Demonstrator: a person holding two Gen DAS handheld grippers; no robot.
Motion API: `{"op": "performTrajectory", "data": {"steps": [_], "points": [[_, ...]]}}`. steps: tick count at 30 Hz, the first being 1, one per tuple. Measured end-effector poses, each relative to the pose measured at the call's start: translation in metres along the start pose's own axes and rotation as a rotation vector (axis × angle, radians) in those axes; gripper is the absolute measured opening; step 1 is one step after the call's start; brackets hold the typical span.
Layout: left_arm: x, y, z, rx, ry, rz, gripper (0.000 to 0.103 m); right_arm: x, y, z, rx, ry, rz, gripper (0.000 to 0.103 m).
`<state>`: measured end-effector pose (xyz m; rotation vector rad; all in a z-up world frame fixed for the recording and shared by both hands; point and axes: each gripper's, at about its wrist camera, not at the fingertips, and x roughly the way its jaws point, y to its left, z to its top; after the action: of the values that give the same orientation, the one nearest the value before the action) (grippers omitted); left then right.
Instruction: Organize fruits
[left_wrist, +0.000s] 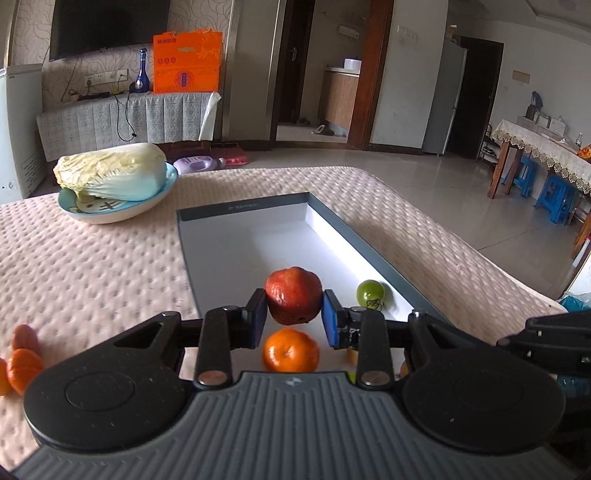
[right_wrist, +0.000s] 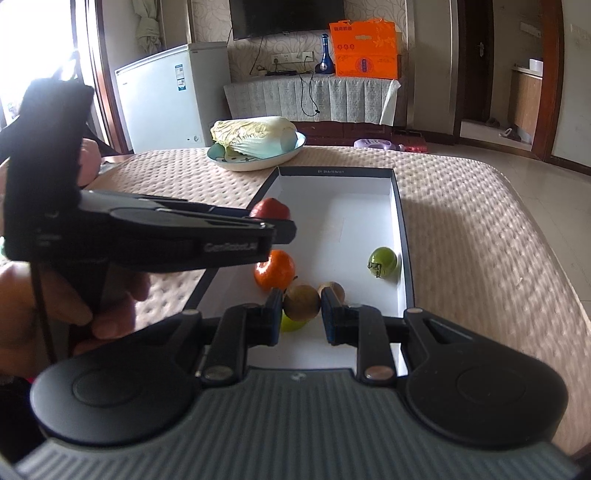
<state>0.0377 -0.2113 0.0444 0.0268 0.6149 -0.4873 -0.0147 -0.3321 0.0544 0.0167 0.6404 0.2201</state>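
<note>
In the left wrist view my left gripper (left_wrist: 294, 300) is shut on a red fruit (left_wrist: 293, 295), held above the near end of a dark-rimmed box (left_wrist: 242, 206) with a white inside. Below it in the box lie an orange (left_wrist: 291, 350) and a green fruit (left_wrist: 370, 293). In the right wrist view my right gripper (right_wrist: 301, 301) is shut on a brown round fruit (right_wrist: 301, 302) over the same box (right_wrist: 400, 221). A second brown fruit (right_wrist: 334, 290), a yellow-green fruit (right_wrist: 293, 324), the orange (right_wrist: 275, 269) and the green fruit (right_wrist: 382, 261) lie in it. The left gripper (right_wrist: 277, 225) comes in from the left with the red fruit (right_wrist: 269, 209).
A cabbage (left_wrist: 114, 171) lies on a pale blue plate (left_wrist: 110, 214) at the far left of the quilted table cover (left_wrist: 92, 266). Loose oranges (left_wrist: 24, 363) sit on the cover at the left edge. A hand (right_wrist: 110, 317) holds the left tool.
</note>
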Motion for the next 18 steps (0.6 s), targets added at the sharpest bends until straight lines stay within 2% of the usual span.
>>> {"op": "performTrajectory", "data": {"steps": [5, 10, 18], "points": [[0.01, -0.009, 0.001, 0.006, 0.008, -0.021, 0.039, 0.002, -0.004, 0.0, 0.009, 0.007, -0.002, 0.026], [0.007, -0.012, 0.002, 0.005, -0.015, -0.042, 0.06, 0.003, -0.006, 0.0, 0.02, 0.008, -0.003, 0.026], [-0.015, 0.005, 0.005, -0.041, -0.048, -0.059, 0.06, 0.003, -0.011, 0.004, 0.044, -0.018, -0.021, 0.026]]}}
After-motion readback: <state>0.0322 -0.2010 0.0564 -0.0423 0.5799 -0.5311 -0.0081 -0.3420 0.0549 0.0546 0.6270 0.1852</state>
